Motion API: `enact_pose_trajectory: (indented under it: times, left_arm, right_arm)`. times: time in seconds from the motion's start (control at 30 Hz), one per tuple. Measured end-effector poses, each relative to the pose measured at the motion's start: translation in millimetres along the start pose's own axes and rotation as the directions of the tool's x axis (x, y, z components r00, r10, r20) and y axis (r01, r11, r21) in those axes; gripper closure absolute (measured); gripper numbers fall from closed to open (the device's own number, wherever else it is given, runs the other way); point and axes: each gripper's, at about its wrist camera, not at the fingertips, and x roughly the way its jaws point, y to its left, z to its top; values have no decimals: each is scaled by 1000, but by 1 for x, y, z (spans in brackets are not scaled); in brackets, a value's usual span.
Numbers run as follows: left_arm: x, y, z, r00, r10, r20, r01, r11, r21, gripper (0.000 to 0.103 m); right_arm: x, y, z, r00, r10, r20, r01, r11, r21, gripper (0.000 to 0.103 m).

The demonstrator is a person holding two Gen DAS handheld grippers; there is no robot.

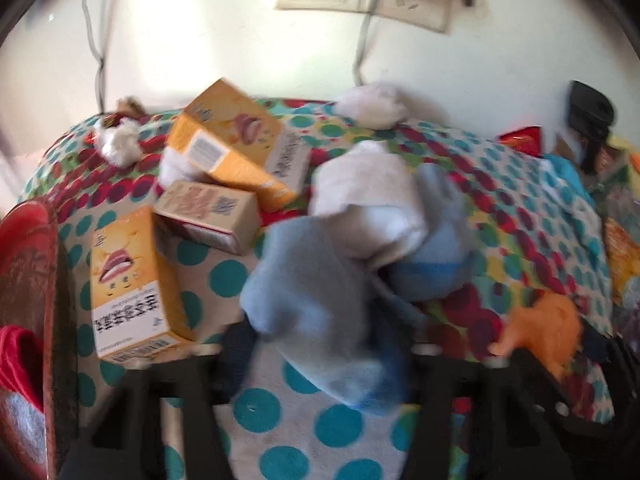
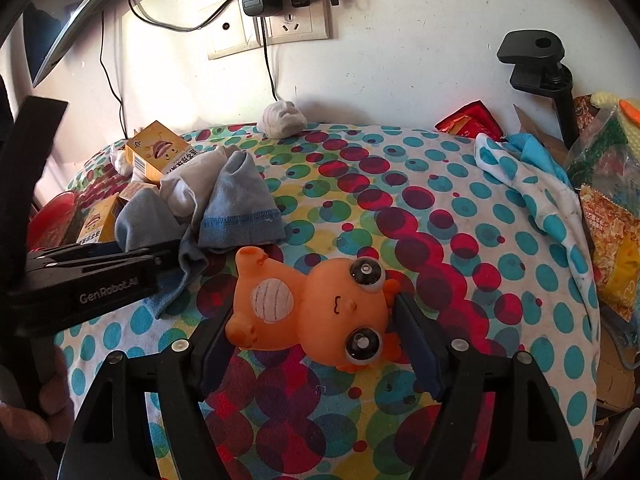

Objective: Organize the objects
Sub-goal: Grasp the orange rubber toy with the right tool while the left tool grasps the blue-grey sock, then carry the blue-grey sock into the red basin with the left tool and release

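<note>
My left gripper [image 1: 324,344] is shut on a bundle of blue and white socks [image 1: 344,256], held above the dotted cloth; it shows from the side in the right wrist view [image 2: 168,258], pinching the socks [image 2: 224,204]. My right gripper [image 2: 312,332] is closed around an orange rubber toy animal [image 2: 312,304] lying on its back; the toy also shows in the left wrist view [image 1: 548,328]. Three yellow cartons [image 1: 132,284] [image 1: 240,148] [image 1: 208,212] lie at the left.
A polka-dot cloth [image 2: 440,208] covers the surface. A white sock ball [image 2: 282,118] lies at the back by the wall. Snack bags [image 2: 612,216] and a black clamp stand [image 2: 536,64] are at the right. A red container [image 1: 28,280] stands at the left edge.
</note>
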Motion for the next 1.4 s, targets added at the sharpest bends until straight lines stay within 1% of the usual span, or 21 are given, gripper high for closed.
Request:
enact_pose_trajectory:
  times: [0.1,0.17,0.47,0.53,0.83,1.17,1.4]
  left_arm:
    - [-4,-10,-1,999,44,-1,-44,998,51,70]
    - [-7,-13,-3,998,66,0,-66,995,72,70]
    - [-29,-13,-13,996,87,31,-90,988,127,70]
    - [-35,-9,-15,996,85,33,-89,988,123,70]
    - [-66,15,-34,989,139,52,-144,982,119,70]
    - [-91,61,-52,983,182,40,-184,982,52,70]
    - [-108,93,-57,977,208,46,-209,978,11,70]
  right_arm:
    - [0,1,0,1000,-7,1,7,1000,-6,31]
    - [1,2,0,1000,-6,0,6,1000,-5,31]
    - [1,4,0,1000,-15,-3,15,1000,-8,31]
    - [1,4,0,1000,-16,-5,16,1000,-9,31]
    - [4,8,1,999,-42,-9,41,999,-26,31]
    - [2,16,1,997,-73,1,73,996,-46,31]
    - [2,18,0,997,-80,3,80,996,-46,31]
